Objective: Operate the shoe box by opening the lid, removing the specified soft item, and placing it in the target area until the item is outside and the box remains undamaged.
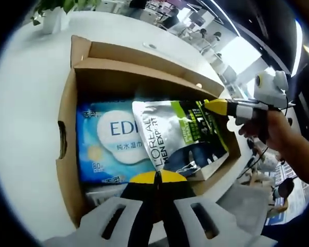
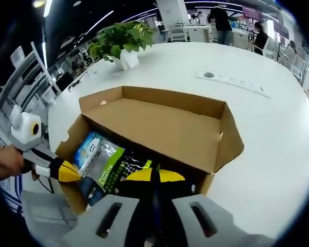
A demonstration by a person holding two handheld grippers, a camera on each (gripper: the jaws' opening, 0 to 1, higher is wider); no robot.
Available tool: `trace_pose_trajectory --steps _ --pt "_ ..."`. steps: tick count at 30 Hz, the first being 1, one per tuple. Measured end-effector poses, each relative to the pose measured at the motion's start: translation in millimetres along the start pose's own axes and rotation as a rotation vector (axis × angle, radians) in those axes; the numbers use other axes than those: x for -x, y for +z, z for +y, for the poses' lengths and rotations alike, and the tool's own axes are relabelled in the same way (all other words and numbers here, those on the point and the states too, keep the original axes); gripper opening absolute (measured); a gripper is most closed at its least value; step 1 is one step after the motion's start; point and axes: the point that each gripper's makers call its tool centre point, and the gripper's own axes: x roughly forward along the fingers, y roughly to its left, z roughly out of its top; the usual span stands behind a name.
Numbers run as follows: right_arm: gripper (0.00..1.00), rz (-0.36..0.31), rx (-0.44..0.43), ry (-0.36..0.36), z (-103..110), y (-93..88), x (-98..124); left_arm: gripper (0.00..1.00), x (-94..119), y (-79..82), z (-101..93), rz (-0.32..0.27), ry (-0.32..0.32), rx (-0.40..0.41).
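The silver and green L'Oréal Men Expert pouch lies inside the open cardboard shoe box, tilted and resting partly over a blue pack of wet wipes that lies flat on the box floor. In the right gripper view the same pouch shows at the near end of the shoe box, with the blue pack of wet wipes peeking out beside it. The box lid is folded up and back, standing open along the far side.

In the left gripper view, the left gripper has its yellow-tipped jaws drawn together at the pouch's near edge; whether they pinch the pouch cannot be told. The right gripper comes in from the right, held by a person's hand, its yellow tips at the pouch's far upper corner; its jaws look close together, but a grip cannot be confirmed. In the right gripper view the right gripper likewise shows its jaws together over the pouch, and the left gripper enters from the left, held by a hand.

The box sits on a white round table. A potted plant stands on the far part of the table, and a strip of sockets is set into the tabletop. Chairs and people show in the room beyond.
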Motion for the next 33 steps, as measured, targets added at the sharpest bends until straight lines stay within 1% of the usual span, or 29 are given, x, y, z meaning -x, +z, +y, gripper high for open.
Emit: trace_pose_trajectory --steps 4,11,13,15,18,20,22,23,30,33 --pt "0.02 -0.001 -0.001 0.004 -0.5 -2.3 -2.7 0.00 0.0 0.3 0.4 -0.001 0.002 0.000" --pt "0.02 0.006 -0.079 0.042 1.5 -4.7 -4.8 0.00 0.2 0.4 0.5 -0.002 0.005 -0.002" --pt "0.02 0.004 -0.067 0.041 2.2 -4.9 -5.0 0.00 0.2 0.6 0.5 -0.001 0.005 -0.002" --pt "0.00 0.012 -0.070 0.047 3.0 -6.7 -5.7 0.00 0.1 0.8 0.5 -0.001 0.005 -0.003" --pt "0.00 0.014 -0.068 0.055 3.4 -7.4 -6.9 0.00 0.1 0.8 0.6 0.002 0.006 -0.006" --pt "0.00 0.002 -0.072 0.059 3.4 -6.4 -6.6 0.00 0.2 0.9 0.4 0.002 0.006 -0.006" --pt "0.00 -0.001 -0.036 0.047 7.3 -6.9 -3.1 0.00 0.9 1.3 0.1 0.000 0.005 -0.007" --pt "0.00 -0.006 -0.023 0.042 8.8 -6.2 -1.7 0.00 2.1 3.5 0.2 -0.011 0.010 -0.018" --pt "0.00 -0.023 -0.012 0.033 6.7 -1.2 5.3 0.00 10.0 7.7 -6.3 -0.019 0.008 -0.039" --pt "0.00 -0.032 -0.018 0.037 5.7 2.3 11.2 0.00 17.5 11.4 -12.1 -0.033 0.001 -0.044"
